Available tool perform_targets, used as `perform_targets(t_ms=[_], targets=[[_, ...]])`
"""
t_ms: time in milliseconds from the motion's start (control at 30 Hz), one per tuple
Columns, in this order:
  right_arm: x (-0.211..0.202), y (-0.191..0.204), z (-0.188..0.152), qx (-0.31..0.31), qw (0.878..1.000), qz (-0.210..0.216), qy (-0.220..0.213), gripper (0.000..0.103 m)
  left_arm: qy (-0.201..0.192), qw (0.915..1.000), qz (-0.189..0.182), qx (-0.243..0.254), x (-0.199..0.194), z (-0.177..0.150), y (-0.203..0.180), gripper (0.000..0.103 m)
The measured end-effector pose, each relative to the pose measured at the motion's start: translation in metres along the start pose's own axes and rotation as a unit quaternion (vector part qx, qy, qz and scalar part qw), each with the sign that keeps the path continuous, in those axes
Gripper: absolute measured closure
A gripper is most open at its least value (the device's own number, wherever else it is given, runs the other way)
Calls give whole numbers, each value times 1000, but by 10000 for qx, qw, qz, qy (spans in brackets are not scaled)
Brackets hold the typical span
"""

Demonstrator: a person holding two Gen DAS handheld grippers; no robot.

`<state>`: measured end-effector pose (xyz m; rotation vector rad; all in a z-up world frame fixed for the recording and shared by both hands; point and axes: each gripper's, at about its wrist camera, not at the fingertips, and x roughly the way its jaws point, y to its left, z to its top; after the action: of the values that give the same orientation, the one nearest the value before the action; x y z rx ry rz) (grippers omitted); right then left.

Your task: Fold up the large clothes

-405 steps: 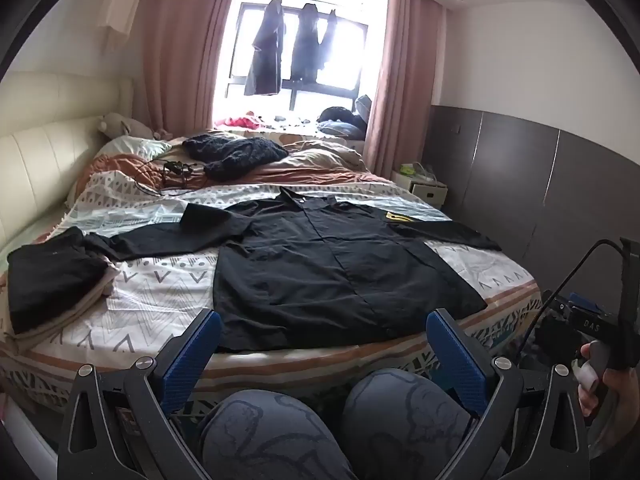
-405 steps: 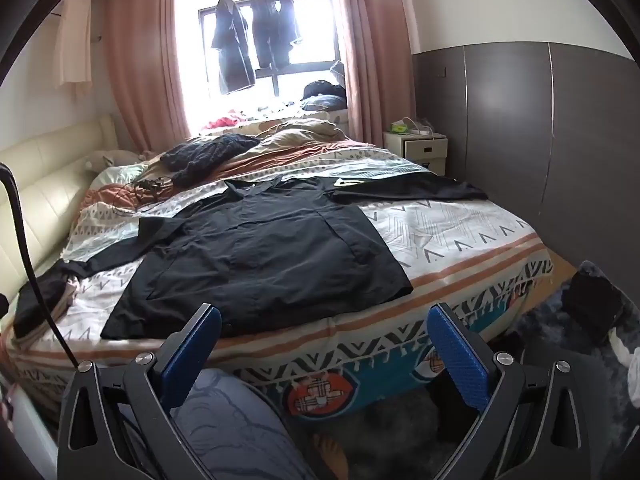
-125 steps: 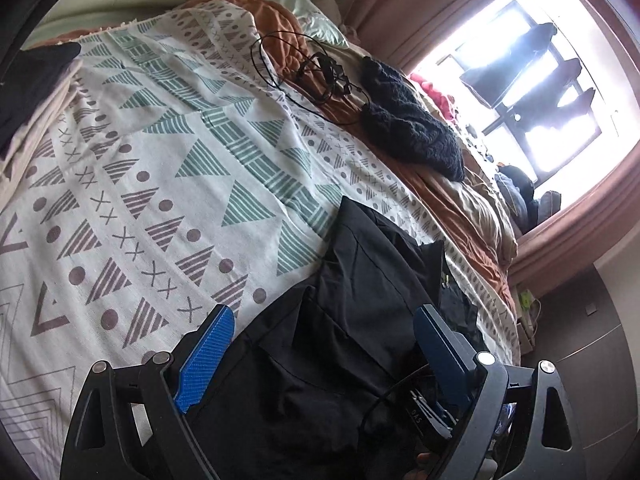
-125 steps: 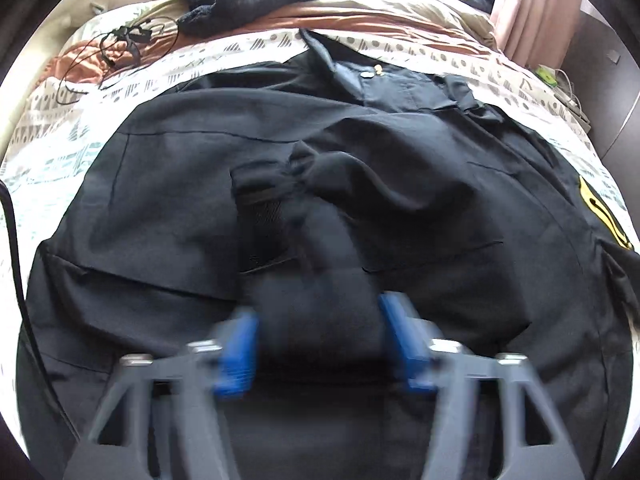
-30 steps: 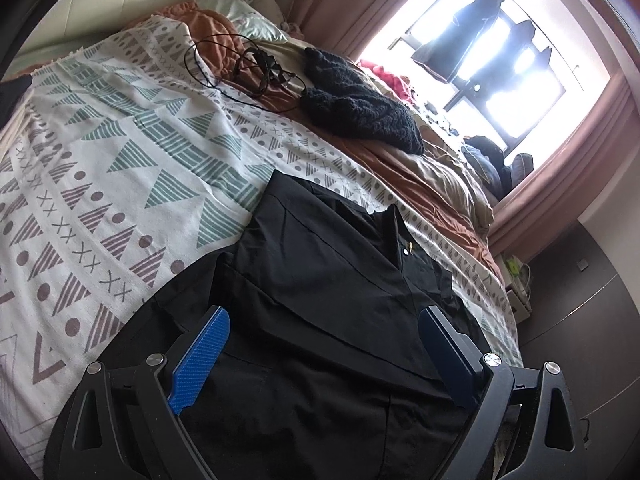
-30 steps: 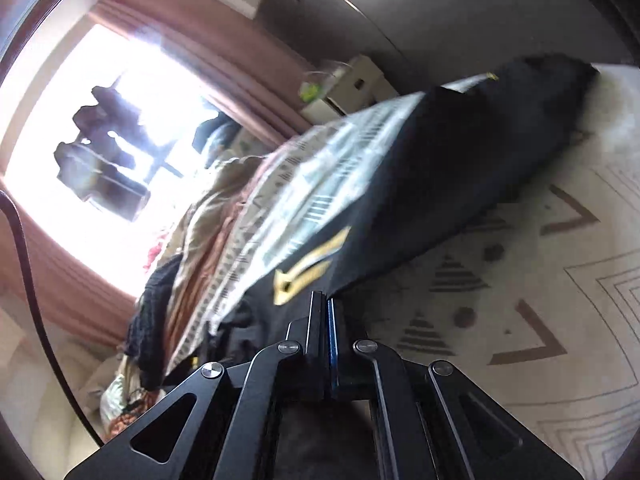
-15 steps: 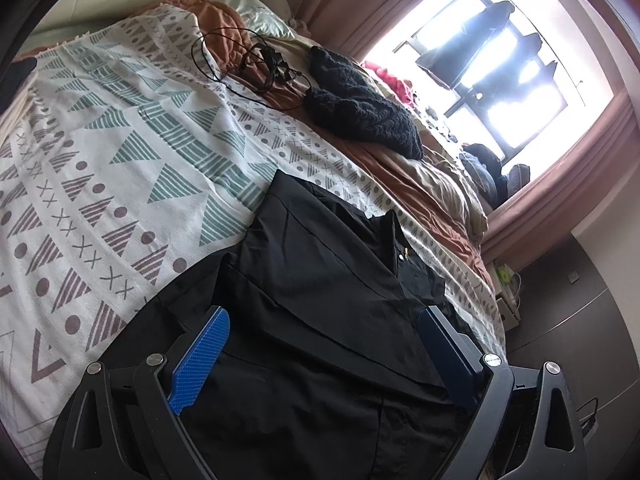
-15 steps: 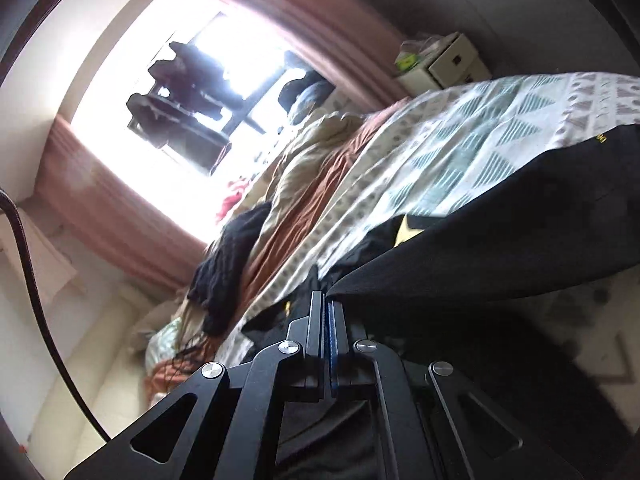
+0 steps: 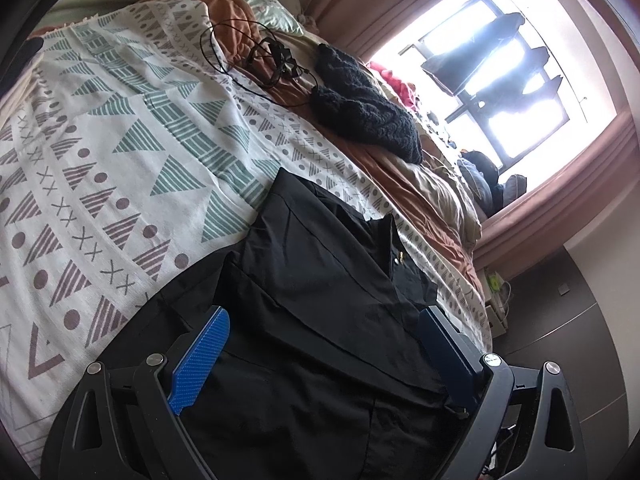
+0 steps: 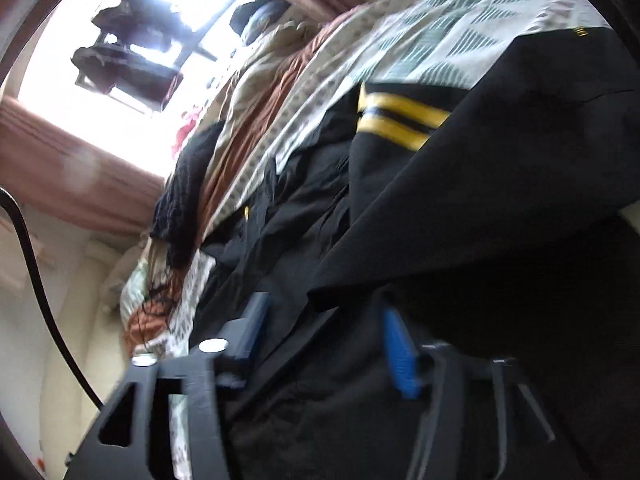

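One black shirt (image 9: 320,304) lies on the bed (image 9: 100,152), over the patterned blanket (image 9: 132,128), one sleeve already folded in across the body. Left tongs (image 9: 322,336) gape wide just above the shirt, gripping nothing. Right tongs (image 10: 324,332) also parted, blue pads either side of a fold of black cloth; frame is blurred, so contact cannot be told. One yellow-striped patch (image 10: 400,116) shows on the sleeve (image 10: 500,168) draped across the right view. Beyond the shirt: one dark knit (image 9: 360,112), one tangle of black cable (image 9: 272,60), a brown quilt (image 9: 420,200). Three garments (image 9: 492,60) hang in the window. Nothing lies on the shirt.
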<state>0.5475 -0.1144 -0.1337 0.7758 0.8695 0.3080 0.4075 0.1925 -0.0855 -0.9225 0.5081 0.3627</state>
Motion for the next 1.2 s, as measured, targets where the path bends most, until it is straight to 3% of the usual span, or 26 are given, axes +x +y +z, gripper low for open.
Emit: perform_targets(t_ms=[167,333,600,700,733,767,833,933,1200], targets=[[-50,-24,20,383,9969,-170,-660,37,23,10000,-27,53,-1,-1,-4,7],[-83,-77,32,1157,9832,-739,-1199,37,-24,10000,8,79,-2,-2,-6,7],[-89,-141,41,2024,9653,-968,-1333,38,41,9994,288,175,6,-4,-4,7],[-84,-152,42,2123,9629,-885,-1413,51,146,9986,465,221,12,-4,-2,7],[-83,-152,43,2103,9625,-922,-1447,61,201,9984,490,208,14,-5,0,7],[-83,-152,45,2063,9627,-934,-1484,80,256,9982,501,191,17,-5,1,7],[-82,-153,46,1998,9645,-758,-1549,97,344,9979,523,168,20,-6,3,7],[-88,-135,49,1739,9676,-445,-1775,99,409,9978,489,183,21,-6,4,7],[-108,-29,48,281,9732,430,-2243,99,459,9985,306,55,15,0,9,7]])
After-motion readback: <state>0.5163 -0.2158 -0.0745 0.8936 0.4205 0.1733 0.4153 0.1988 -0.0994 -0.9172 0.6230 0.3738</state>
